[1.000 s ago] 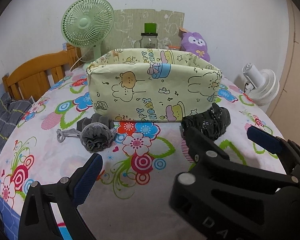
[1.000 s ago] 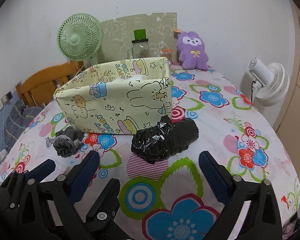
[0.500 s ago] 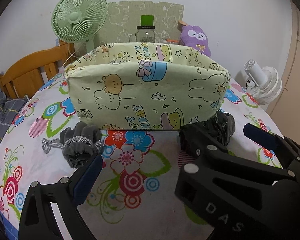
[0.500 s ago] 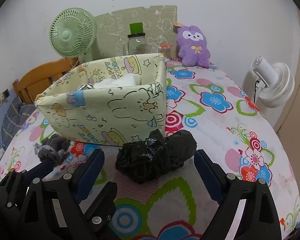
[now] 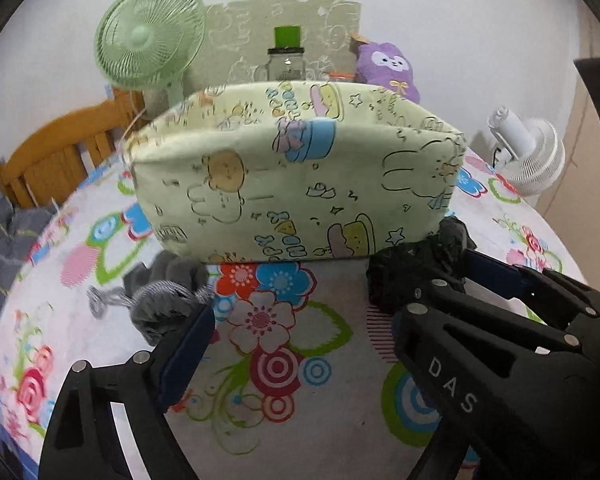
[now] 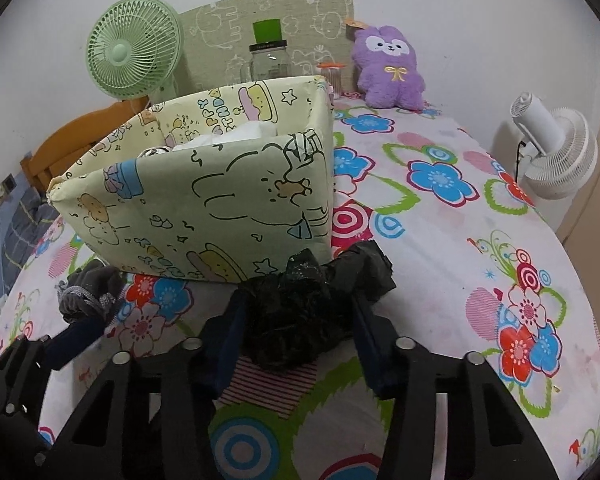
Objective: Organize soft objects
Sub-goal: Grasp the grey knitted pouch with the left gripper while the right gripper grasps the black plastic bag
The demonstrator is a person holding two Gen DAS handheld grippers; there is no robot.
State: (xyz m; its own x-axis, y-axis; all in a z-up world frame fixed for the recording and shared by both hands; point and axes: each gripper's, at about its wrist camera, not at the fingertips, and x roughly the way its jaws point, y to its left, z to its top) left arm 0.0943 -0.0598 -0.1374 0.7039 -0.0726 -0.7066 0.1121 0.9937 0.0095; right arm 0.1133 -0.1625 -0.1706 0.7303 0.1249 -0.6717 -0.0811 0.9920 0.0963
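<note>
"DAS" on right hand-held gripper (image 5: pixel 452 276)

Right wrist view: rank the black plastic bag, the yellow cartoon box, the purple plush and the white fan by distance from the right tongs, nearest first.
1. Black plastic bag: between the closing right tongs.
2. Yellow cartoon box: just behind the bag, slightly left.
3. White fan: off the table's right edge.
4. Purple plush: far end, against the wall.

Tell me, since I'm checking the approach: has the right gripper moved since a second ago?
Yes. The right gripper has advanced toward the box; its closing jaws now flank the black bag.
</note>
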